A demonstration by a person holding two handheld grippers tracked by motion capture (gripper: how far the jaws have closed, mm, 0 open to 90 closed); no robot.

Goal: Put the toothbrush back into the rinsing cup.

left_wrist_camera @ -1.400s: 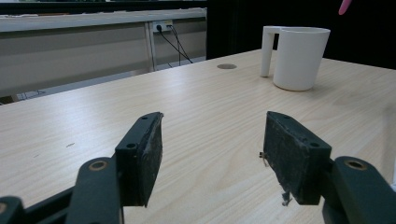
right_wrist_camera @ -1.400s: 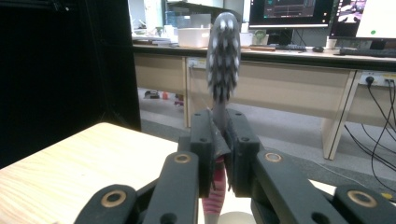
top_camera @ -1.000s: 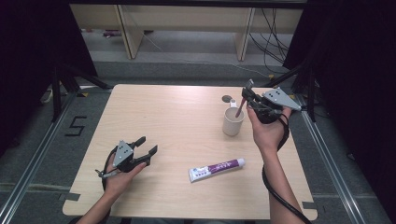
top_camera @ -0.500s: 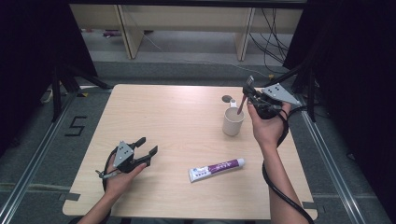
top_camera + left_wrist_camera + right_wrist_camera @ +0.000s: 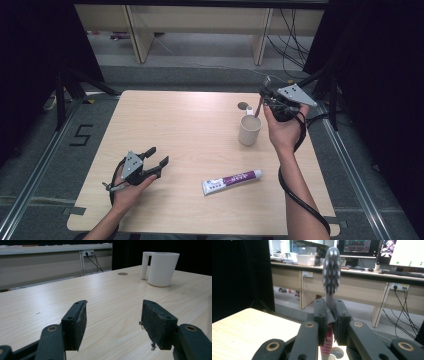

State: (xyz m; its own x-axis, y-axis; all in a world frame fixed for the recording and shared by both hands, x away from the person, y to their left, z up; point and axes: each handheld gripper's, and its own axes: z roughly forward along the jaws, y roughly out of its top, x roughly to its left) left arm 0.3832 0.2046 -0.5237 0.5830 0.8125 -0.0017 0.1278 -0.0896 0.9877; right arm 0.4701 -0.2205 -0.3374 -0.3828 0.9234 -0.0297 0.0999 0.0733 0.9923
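My right gripper [image 5: 266,95] is shut on a toothbrush [image 5: 331,270], held above the white mug [image 5: 249,129] at the table's far right. The brush's grey bristled head stands up past the jaws, and its pink striped handle [image 5: 258,108] slants down toward the mug's mouth. In the left gripper view the mug [image 5: 160,268] stands far off with its handle to the left. My left gripper [image 5: 156,157] rests open near the table's front left, nothing between its pads [image 5: 156,326]. A toothpaste tube [image 5: 231,181], white and purple, lies flat on the table in front of the mug.
The wooden table [image 5: 175,125] has a small round dark plug [image 5: 243,106] just behind the mug. Desks, cables and monitors stand beyond the far edge. A black frame and dark curtains flank both sides.
My right gripper has shifted slightly with the toothbrush over the mug. The left gripper has stayed put.
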